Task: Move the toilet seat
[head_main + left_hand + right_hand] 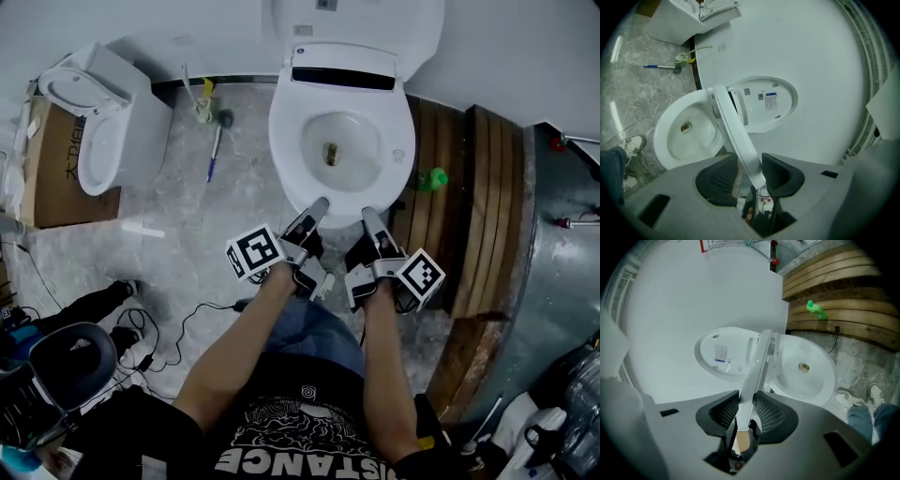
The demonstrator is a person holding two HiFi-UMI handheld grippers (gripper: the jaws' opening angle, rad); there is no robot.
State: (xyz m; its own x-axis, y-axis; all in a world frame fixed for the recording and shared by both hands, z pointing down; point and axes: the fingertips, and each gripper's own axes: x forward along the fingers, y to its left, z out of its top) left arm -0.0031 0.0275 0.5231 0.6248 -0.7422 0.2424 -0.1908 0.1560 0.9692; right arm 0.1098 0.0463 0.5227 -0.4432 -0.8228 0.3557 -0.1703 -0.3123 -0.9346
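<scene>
Standing at the far edge of the floor (178, 216) against the wall, one toilet (375, 150) fills the middle of the head view, its lid (764, 105) upright at the back. Curved wooden decking (483, 206) runs along the floor's right edge, just beside the bowl (665, 140), so room is tight on that side. Bare floor lies open on the left, up to a second toilet (98, 122) at the left edge with one cardboard box (52, 178) just beside it. The single seat (736, 136) is raised off the bowl, hinged at the back and tilted between bowl and lid, with open gaps on both sides. Both grippers are at its front edge, side by side and a little apart. The left gripper (317, 208) is clamped on the seat, which runs edge-on between its pads, jaws fairly wide. The right gripper (369, 217) is likewise clenched on the seat, its ribbed pads pressing both faces. One green bottle (433, 178) rests on the decking near the bowl. One blue-handled tool (214, 155) lies on the floor between the two toilets. Cables (187, 323) trail across the floor's near left corner.
</scene>
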